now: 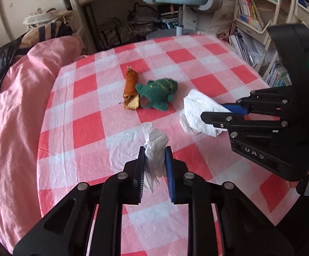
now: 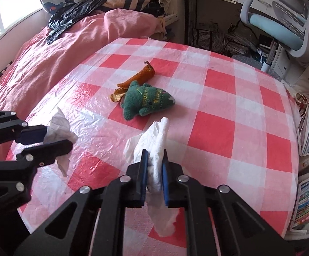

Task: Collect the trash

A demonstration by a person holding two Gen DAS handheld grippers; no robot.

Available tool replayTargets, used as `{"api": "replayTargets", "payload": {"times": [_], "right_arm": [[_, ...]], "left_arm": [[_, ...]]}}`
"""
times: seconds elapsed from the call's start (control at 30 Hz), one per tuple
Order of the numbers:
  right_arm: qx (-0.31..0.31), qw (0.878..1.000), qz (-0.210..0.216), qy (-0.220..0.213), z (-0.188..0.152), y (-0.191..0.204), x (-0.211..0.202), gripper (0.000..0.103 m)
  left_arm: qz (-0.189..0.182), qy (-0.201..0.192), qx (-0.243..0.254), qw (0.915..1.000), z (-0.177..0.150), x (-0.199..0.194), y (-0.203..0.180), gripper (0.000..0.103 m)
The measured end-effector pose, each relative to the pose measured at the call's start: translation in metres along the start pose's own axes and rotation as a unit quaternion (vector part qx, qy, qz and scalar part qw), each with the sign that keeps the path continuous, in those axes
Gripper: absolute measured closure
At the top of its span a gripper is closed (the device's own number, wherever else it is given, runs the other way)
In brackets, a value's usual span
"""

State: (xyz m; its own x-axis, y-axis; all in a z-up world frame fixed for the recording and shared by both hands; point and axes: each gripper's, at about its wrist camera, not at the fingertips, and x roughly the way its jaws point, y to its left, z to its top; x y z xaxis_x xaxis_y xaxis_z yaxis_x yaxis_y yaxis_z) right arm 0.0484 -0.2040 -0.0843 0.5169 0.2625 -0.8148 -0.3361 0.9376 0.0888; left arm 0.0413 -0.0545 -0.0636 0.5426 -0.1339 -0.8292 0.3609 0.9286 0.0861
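My left gripper (image 1: 155, 149) is shut on a crumpled white tissue (image 1: 155, 147) and holds it above the red-and-white checked tablecloth (image 1: 90, 123). It also shows in the right wrist view (image 2: 56, 138) at the left with its tissue (image 2: 59, 128). My right gripper (image 2: 154, 155) is shut on a second crumpled white tissue (image 2: 156, 140); it shows in the left wrist view (image 1: 216, 111) at the right with that tissue (image 1: 197, 111). An orange peel (image 1: 130, 87) (image 2: 141, 76) lies mid-table, touching a green knitted toy (image 1: 157, 92) (image 2: 147, 102).
A bed with a pink cover (image 2: 54, 57) and a black plastic bag (image 2: 73, 10) borders the table's left side. A blue desk chair (image 2: 282, 25) and a desk stand behind. Bookshelves (image 1: 252, 10) stand at the right.
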Motion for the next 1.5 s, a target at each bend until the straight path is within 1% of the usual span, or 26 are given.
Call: {"api": "replayTargets", "payload": {"times": [0.1,0.23,0.3,0.37,0.43,0.5,0.57,0.63,0.67,0.73,0.8,0.97,1.07,1.27,1.5], "right_arm": [[0.024,0.999,-0.002,-0.026,-0.001,-0.010,-0.021,0.090],[0.061,0.997,-0.001,-0.051,-0.009,-0.023,-0.049,0.090],[0.067,0.996,-0.002,-0.056,-0.017,-0.023,-0.063,0.090],[0.058,0.997,-0.007,-0.055,-0.027,-0.017,-0.073,0.090],[0.050,0.998,-0.013,-0.043,-0.041,-0.013,-0.078,0.090],[0.046,0.998,-0.023,-0.026,-0.058,-0.014,-0.078,0.090],[0.052,0.998,-0.027,-0.013,-0.066,-0.019,-0.077,0.090],[0.062,0.998,-0.029,-0.018,-0.064,-0.025,-0.077,0.090],[0.069,0.997,-0.025,-0.012,-0.063,-0.028,-0.072,0.090],[0.064,0.997,-0.031,-0.001,-0.061,-0.027,-0.062,0.090],[0.053,0.998,-0.029,0.010,-0.057,-0.021,-0.051,0.090],[-0.009,0.998,-0.040,0.039,-0.059,0.007,-0.033,0.090],[-0.028,0.997,-0.046,0.050,-0.061,0.013,-0.027,0.090],[-0.026,0.997,-0.046,0.052,-0.064,0.010,-0.028,0.089],[-0.023,0.998,-0.047,0.043,-0.062,0.009,-0.032,0.089]], "left_arm": [[0.008,-0.039,-0.026,0.9989,0.005,-0.026,0.011,0.086],[0.003,-0.074,-0.065,0.9952,0.006,-0.052,0.030,0.086],[-0.001,-0.085,-0.080,0.9931,0.005,-0.062,0.039,0.086],[-0.006,-0.094,-0.087,0.9918,0.003,-0.070,0.043,0.086],[-0.010,-0.102,-0.090,0.9907,0.001,-0.077,0.046,0.086],[-0.012,-0.107,-0.094,0.9898,-0.001,-0.081,0.049,0.086],[-0.016,-0.108,-0.102,0.9887,-0.001,-0.083,0.052,0.086],[-0.018,-0.108,-0.109,0.9880,-0.002,-0.084,0.055,0.086],[-0.018,-0.108,-0.110,0.9878,-0.002,-0.084,0.055,0.086],[-0.018,-0.110,-0.110,0.9877,-0.002,-0.085,0.055,0.086],[-0.018,-0.111,-0.110,0.9875,-0.002,-0.085,0.055,0.086],[-0.018,-0.109,-0.112,0.9876,-0.002,-0.085,0.056,0.085],[-0.020,-0.109,-0.110,0.9877,-0.001,-0.086,0.055,0.085],[-0.020,-0.109,-0.110,0.9878,0.000,-0.086,0.054,0.085],[-0.020,-0.108,-0.109,0.9879,-0.001,-0.084,0.054,0.085]]}}
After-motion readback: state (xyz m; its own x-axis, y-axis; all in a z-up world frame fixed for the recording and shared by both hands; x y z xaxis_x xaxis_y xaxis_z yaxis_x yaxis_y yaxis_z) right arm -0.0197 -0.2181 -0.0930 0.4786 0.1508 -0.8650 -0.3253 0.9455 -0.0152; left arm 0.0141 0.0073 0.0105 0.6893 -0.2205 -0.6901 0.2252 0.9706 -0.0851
